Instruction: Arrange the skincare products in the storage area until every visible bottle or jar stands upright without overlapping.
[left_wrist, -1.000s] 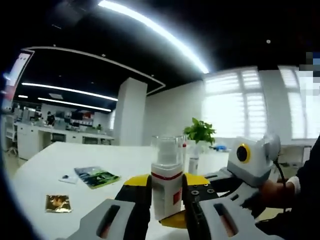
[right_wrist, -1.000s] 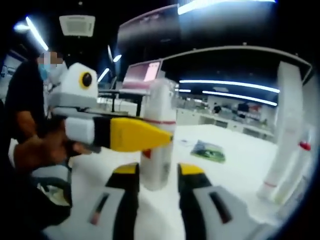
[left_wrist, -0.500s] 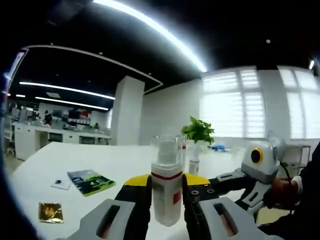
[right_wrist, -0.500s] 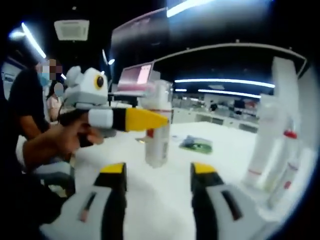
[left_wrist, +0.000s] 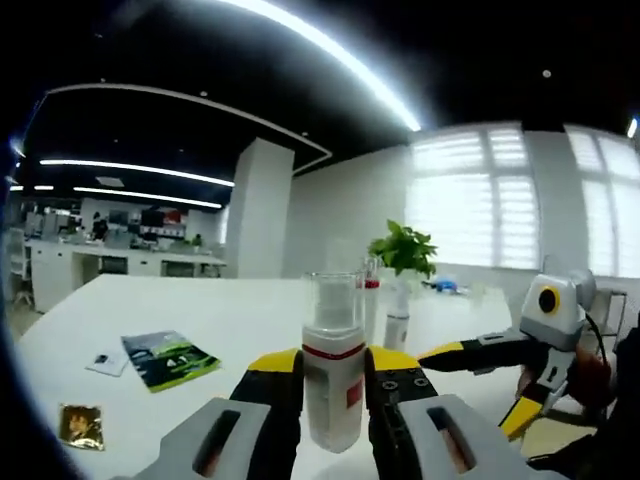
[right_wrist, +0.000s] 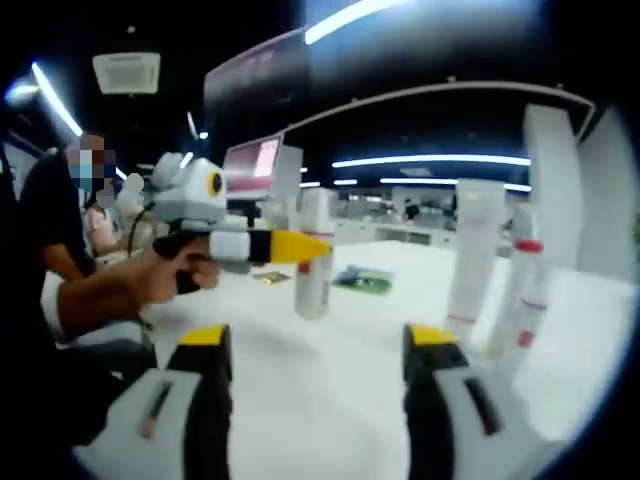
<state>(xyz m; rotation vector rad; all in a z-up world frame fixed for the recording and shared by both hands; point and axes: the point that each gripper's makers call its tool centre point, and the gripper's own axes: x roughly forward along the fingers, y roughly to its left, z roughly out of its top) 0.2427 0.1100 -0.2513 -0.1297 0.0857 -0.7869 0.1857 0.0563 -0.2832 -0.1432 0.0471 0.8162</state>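
My left gripper (left_wrist: 334, 372) is shut on a white bottle (left_wrist: 333, 378) with a red band and a clear cap, held upright between the yellow-tipped jaws. In the right gripper view that same bottle (right_wrist: 313, 264) stands on the white table, with the left gripper (right_wrist: 300, 246) around it in a person's hand. My right gripper (right_wrist: 317, 345) stands open and wide, nothing between its jaws; it also appears at the right of the left gripper view (left_wrist: 487, 385). Two tall white bottles (right_wrist: 472, 260) (right_wrist: 523, 292) stand at the right, one with a red cap.
A green leaflet (left_wrist: 170, 357), a small card (left_wrist: 103, 362) and a gold sachet (left_wrist: 78, 424) lie on the white table (left_wrist: 220, 320). A potted plant (left_wrist: 404, 252) and two slim bottles (left_wrist: 396, 322) stand behind. A person (right_wrist: 60, 240) is at the left.
My right gripper has let go of the bottle, opened wide and drawn back away from it. The left gripper keeps hold of the bottle.
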